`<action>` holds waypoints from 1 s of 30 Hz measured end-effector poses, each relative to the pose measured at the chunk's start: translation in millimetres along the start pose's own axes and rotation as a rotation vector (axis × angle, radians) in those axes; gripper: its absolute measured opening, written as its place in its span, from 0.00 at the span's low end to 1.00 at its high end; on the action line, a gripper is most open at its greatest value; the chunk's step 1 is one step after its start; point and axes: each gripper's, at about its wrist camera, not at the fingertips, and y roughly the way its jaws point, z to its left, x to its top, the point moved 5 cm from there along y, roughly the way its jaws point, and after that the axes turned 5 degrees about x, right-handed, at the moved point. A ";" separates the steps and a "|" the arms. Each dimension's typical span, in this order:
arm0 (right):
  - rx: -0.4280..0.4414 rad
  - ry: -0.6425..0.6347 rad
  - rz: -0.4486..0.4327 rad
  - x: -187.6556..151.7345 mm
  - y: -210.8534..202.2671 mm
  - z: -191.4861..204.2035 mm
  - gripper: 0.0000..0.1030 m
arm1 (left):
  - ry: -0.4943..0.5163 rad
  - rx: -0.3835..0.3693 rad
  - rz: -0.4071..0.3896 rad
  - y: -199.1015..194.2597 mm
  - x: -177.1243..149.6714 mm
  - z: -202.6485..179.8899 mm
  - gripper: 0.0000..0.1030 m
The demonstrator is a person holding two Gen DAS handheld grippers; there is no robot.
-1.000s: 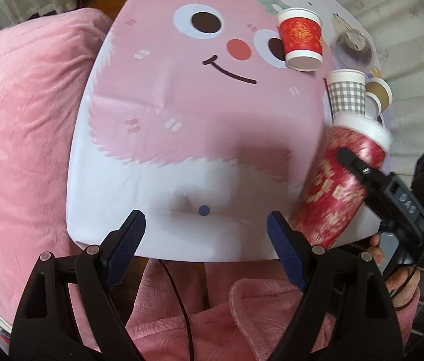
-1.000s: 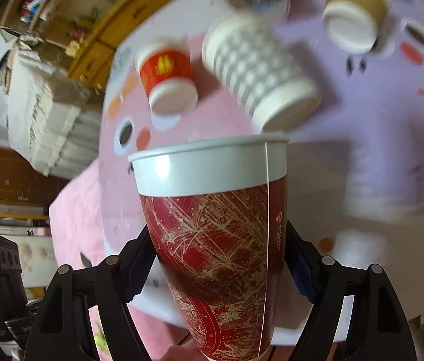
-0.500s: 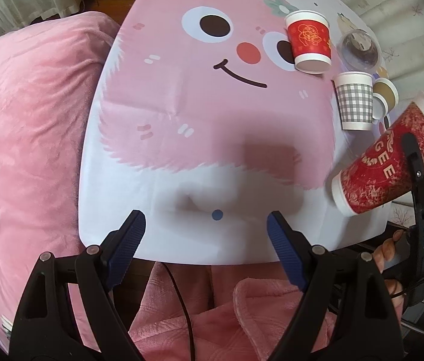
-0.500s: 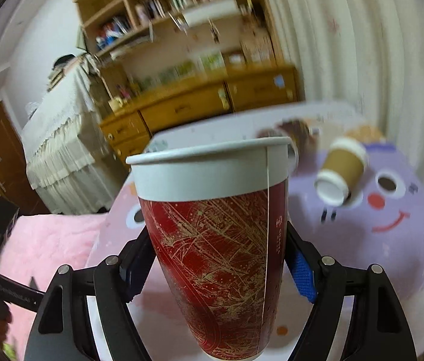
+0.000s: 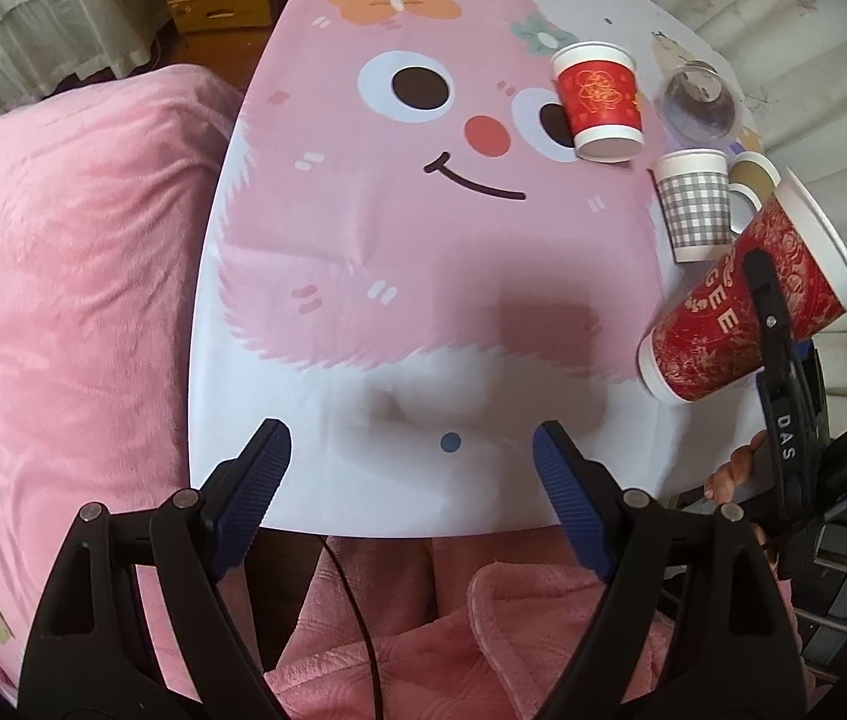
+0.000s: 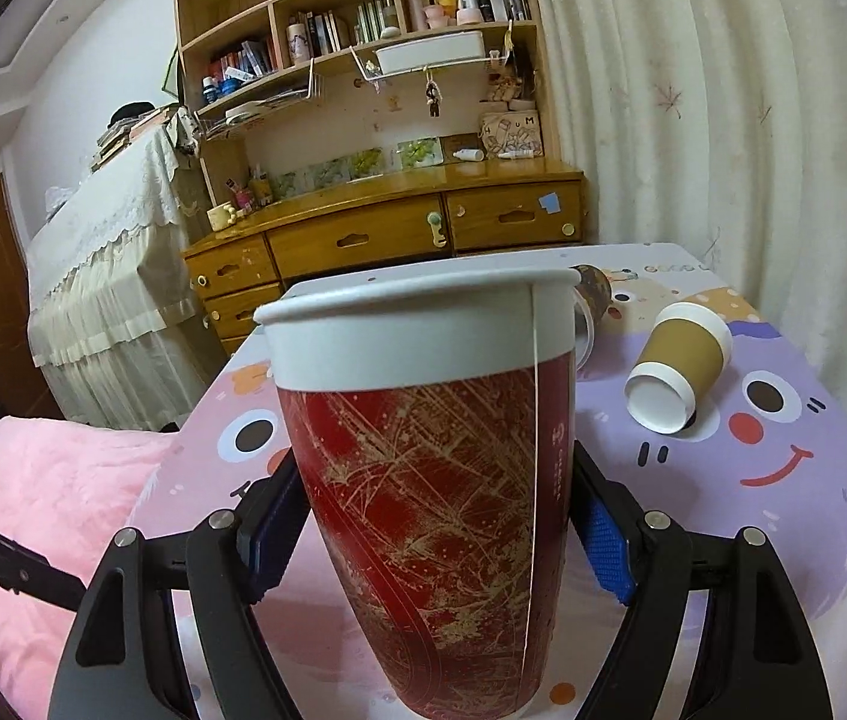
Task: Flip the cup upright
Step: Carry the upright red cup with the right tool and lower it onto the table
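A tall red paper cup with gold scratch print and a white rim band is held mouth up between my right gripper's blue pads. In the left wrist view the same cup sits at the table's right edge, tilted, rim up and to the right, with the right gripper's black finger across it. My left gripper is open and empty, hovering over the near edge of the table.
The pink cartoon-face table mat covers the table. A small red cup, a grey checked cup and a brown cup lie at the far right, beside a clear lid. A pink cushion is on the left.
The right gripper has turned the red cup from rim-down over the table to rim-up and nearly upright. The left gripper has stayed open and hardly moved.
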 end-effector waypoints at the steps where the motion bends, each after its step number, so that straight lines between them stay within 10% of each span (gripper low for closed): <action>1: 0.000 -0.005 0.000 -2.2 -2.3 0.3 0.78 | 0.004 -0.006 -0.002 -0.8 -0.7 -1.0 0.79; 15: 0.030 -0.105 0.090 -36.5 -37.3 0.5 0.78 | 0.055 -0.045 -0.006 -2.1 -26.9 -24.1 0.79; 19: 0.078 -0.029 0.187 -41.0 -31.1 -12.9 0.91 | 0.048 -0.038 -0.011 -6.3 -29.8 -29.1 0.79; 30: 0.170 0.107 0.256 -16.0 -83.3 -54.5 0.97 | 0.012 -0.107 -0.214 -63.8 -37.2 -59.0 0.79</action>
